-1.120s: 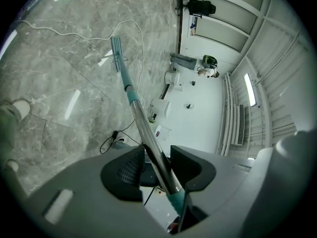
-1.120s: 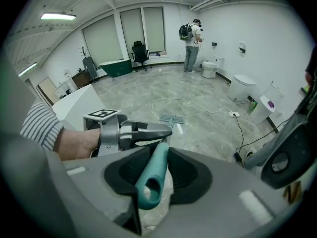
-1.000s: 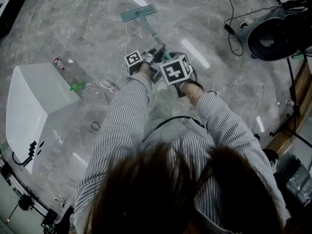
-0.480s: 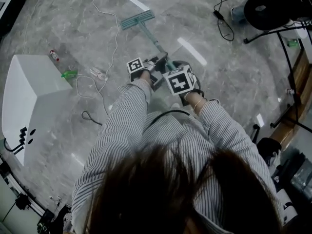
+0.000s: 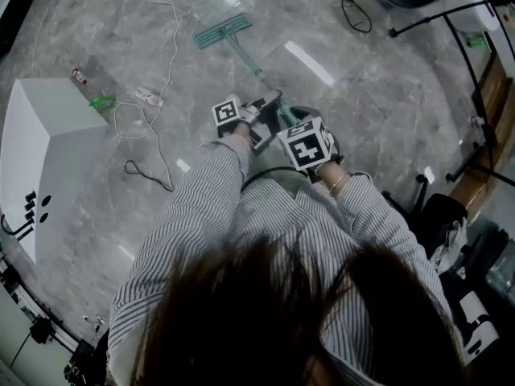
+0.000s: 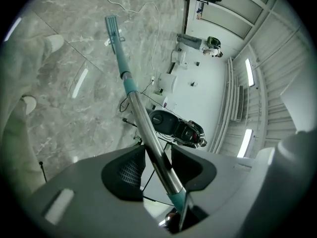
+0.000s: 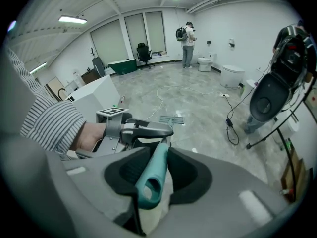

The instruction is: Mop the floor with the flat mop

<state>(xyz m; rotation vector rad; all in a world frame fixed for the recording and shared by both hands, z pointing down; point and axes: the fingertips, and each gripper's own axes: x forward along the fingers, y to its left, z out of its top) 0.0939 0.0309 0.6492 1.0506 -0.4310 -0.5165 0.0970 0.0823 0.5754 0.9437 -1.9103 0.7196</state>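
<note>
The flat mop's teal head (image 5: 218,30) lies on the grey marble floor ahead of me, its pole (image 5: 254,69) running back to both grippers. My left gripper (image 5: 251,112) is shut on the metal pole (image 6: 148,135), lower on the shaft. Behind it, my right gripper (image 5: 291,127) is shut on the teal handle end (image 7: 153,175), whose hanging hole shows between the jaws. In the left gripper view the mop head (image 6: 113,28) is far down the pole. In the right gripper view the mop head (image 7: 171,119) sits beyond the left gripper (image 7: 136,129).
A white box-like unit (image 5: 40,151) stands at my left, with a white cable (image 5: 165,30), a black cable (image 5: 149,175), a small bottle (image 5: 79,76) and a green item (image 5: 101,100) near it. Black cables (image 5: 354,10) and stands (image 5: 475,147) crowd the right.
The mop head has slid left and a little away across the floor. Both grippers stayed shut on the pole and drifted slightly right and nearer; the white unit shifted left in view.
</note>
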